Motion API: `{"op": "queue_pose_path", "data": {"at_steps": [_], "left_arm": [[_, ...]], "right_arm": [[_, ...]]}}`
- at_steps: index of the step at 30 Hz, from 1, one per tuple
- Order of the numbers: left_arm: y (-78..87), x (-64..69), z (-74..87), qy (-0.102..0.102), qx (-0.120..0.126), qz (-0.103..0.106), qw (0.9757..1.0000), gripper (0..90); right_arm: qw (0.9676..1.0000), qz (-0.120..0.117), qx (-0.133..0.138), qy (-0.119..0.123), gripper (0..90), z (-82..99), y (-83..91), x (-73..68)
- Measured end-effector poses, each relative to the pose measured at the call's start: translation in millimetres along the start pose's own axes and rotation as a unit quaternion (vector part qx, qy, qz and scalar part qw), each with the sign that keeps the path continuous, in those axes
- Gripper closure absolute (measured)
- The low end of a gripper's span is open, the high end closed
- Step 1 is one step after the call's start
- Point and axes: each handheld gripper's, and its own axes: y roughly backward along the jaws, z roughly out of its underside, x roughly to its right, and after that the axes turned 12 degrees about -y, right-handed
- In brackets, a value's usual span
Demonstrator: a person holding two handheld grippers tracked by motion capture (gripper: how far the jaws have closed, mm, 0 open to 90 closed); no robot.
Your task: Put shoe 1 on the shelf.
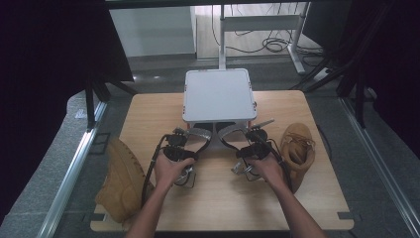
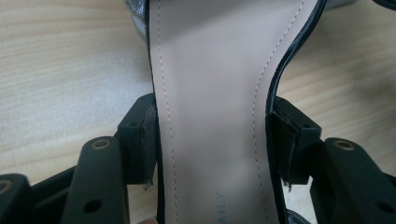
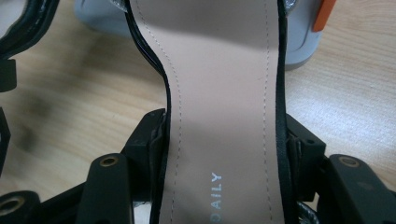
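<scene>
Beige leather lines the insole of each of the two black sandals, one gripped in each gripper over the wooden table [image 1: 218, 193]. The left sandal [image 2: 215, 93] runs lengthwise straight away from the left gripper [image 2: 212, 140], its long axis in line with the jaws and its front end toward the grey box [image 1: 218, 95] at the far side of the table. The right sandal [image 3: 224, 107] lies the same way in the right gripper [image 3: 226, 149], with the box's grey wall and an orange latch just past its far end. Both sandals are cut off at the top and bottom of the gripper views, so toes and heels are hidden there; in the high view the hands and grippers cover most of them and the straps are hard to make out. Each sandal sits between its gripper's jaws at the narrow waist of the sole, the pads pressing on both edges, so the jaws stand fairly wide, clamped on the sole. A tan boot [image 1: 121, 181] lies off the table's left edge, another [image 1: 298, 148] beside the right hand.
</scene>
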Motion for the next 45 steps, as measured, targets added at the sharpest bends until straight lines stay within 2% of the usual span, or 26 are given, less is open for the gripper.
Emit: {"op": "queue_pose_path", "data": {"at_steps": [4, 6, 11, 21, 24, 26, 29, 33, 34, 37, 39, 42, 43, 45], "left_arm": [[-6.2, 3.1, -10.4, 0.0, 0.002, -0.005, 1.0, 41.1], [-10.2, 2.2, -13.9, 0.011, 0.005, 0.001, 0.9999, 41.1], [-19.8, 2.5, -18.5, 0.018, 0.007, -0.006, 0.9998, 41.1], [-35.5, 1.7, -25.6, 0.044, 0.019, -0.02, 0.9987, 41.1], [-37.5, 3.0, -26.9, 0.044, 0.026, -0.023, 0.9984, 41.1], [-38.2, 2.8, -27.7, 0.04, 0.023, -0.022, 0.9987, 41.1], [-41.7, 3.5, -28.6, 0.048, 0.027, -0.025, 0.9982, 41.1], [-46.0, 2.3, -29.1, 0.054, 0.025, -0.026, 0.9979, 41.0], [-47.2, 2.1, -29.3, 0.054, 0.025, -0.027, 0.9979, 41.0], [-50.0, 2.4, -30.0, 0.051, 0.02, -0.027, 0.9981, 40.9], [-53.0, 2.8, -30.6, 0.053, 0.018, -0.027, 0.998, 40.7], [-59.6, 3.9, -31.6, 0.065, 0.016, -0.034, 0.9972, 39.5], [-58.6, 3.7, -31.4, 0.067, 0.025, -0.025, 0.9972, 37.0], [-55.9, 4.2, -31.5, 0.063, 0.033, -0.023, 0.9972, 32.1]], "right_arm": [[0.9996, 0.011, 0.015, -0.02, 42.3, -5.3, -3.6, 3.1], [0.9992, 0.016, 0.025, -0.027, 42.3, -7.4, -5.7, 5.3], [0.9982, 0.016, 0.039, -0.043, 42.3, -10.3, -13.5, 6.4], [0.9962, 0.011, 0.051, -0.069, 42.3, -14.0, -30.2, -1.4], [0.9952, 0.012, 0.057, -0.078, 42.2, -14.3, -35.2, -3.1], [0.9954, 0.017, 0.057, -0.076, 42.2, -14.1, -38.2, -3.2], [0.9953, 0.018, 0.056, -0.077, 42.2, -14.1, -42.0, -4.2], [0.9938, 0.022, 0.057, -0.093, 42.1, -15.1, -47.5, -7.7], [0.9936, 0.03, 0.062, -0.089, 42.1, -15.7, -49.4, -7.1], [0.9951, 0.043, 0.052, -0.072, 42.1, -15.6, -55.8, -4.7], [0.9947, 0.049, 0.052, -0.075, 41.7, -15.3, -60.4, -4.2], [0.995, 0.057, 0.046, -0.068, 40.6, -15.7, -63.8, -4.7], [0.9952, 0.057, 0.046, -0.065, 40.0, -15.7, -63.8, -4.9], [0.9954, 0.056, 0.047, -0.061, 33.8, -15.5, -62.7, -4.7]]}}
